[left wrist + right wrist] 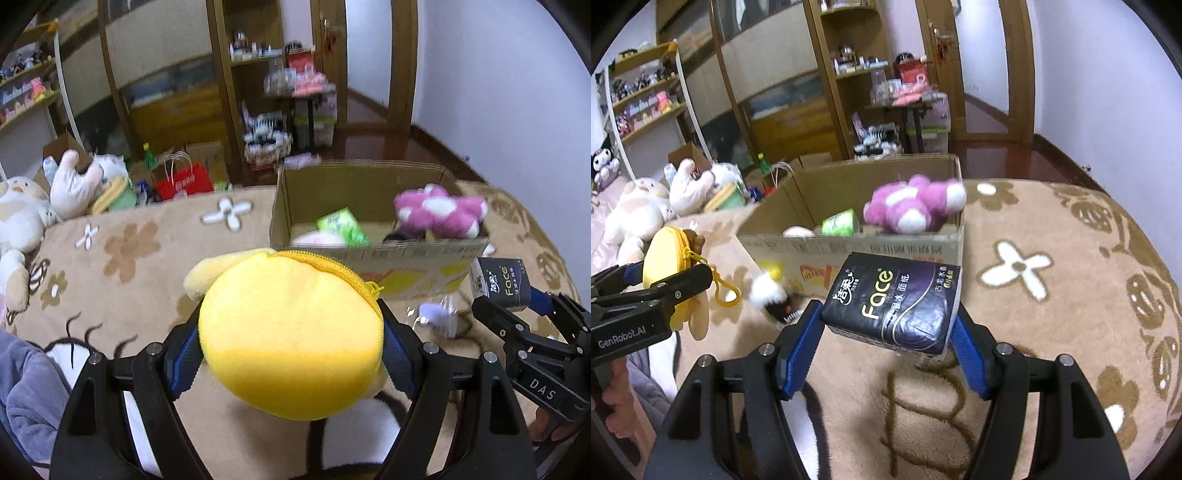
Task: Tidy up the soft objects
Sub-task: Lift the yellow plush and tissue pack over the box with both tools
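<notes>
Left tongs [291, 332] are clamped on the yellow plush pouch [291, 332], right tongs [886, 325] squeeze the dark tissue pack [892, 304], both held just short of the cardboard box [857, 247] on the bed.

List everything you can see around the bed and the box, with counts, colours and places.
cardboard box: 1, brown, open, on the blanket ahead of both grippers
pink plush: 1, pink and white, in the box at its right end
green packet: 1, green, in the box
yellow pouch: 1, yellow with zipper, held in the left gripper
tissue pack: 1, black and purple, held in the right gripper
small plush: 1, white and black, on the blanket before the box
blanket: 1, tan with flower pattern
stuffed animals: several, mostly white and cream, far left
left gripper: black, blue pads
right gripper: black, blue pads
</notes>
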Demonstrator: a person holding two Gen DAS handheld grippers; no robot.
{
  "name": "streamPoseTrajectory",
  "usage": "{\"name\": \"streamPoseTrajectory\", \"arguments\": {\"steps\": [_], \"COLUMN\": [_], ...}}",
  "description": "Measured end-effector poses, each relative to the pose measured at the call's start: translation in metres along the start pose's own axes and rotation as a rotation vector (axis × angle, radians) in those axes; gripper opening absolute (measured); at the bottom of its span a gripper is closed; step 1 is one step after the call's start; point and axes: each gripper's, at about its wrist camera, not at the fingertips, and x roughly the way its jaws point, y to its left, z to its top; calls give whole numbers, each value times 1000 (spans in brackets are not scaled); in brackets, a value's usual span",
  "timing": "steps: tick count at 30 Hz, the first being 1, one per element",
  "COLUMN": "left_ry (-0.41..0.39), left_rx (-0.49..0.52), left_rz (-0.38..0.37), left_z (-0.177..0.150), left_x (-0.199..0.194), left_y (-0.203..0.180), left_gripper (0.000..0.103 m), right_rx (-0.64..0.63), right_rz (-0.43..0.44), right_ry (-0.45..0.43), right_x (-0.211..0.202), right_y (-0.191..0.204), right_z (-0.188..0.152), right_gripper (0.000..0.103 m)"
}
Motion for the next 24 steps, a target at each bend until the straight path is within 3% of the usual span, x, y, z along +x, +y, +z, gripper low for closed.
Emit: {"name": "streamPoseTrajectory", "arguments": {"steps": [9, 17, 24], "left_ry": [-192, -277, -313], "left_rx": [-2, 80, 139], "left_rz": [20, 30, -11], "left_z": [13, 29, 49], "left_x": [-29, -29, -22], "left_y": [5, -3, -12], "left_gripper": [82, 82, 82], "right_rx": [3, -50, -14], "right_rz": [24, 41, 44], "right_ry": [-106, -221, -249], "right_x": [-24, -41, -36], "right_y": [3, 7, -2], "right_z": [15, 35, 51], "right_gripper": [71, 71, 71]}}
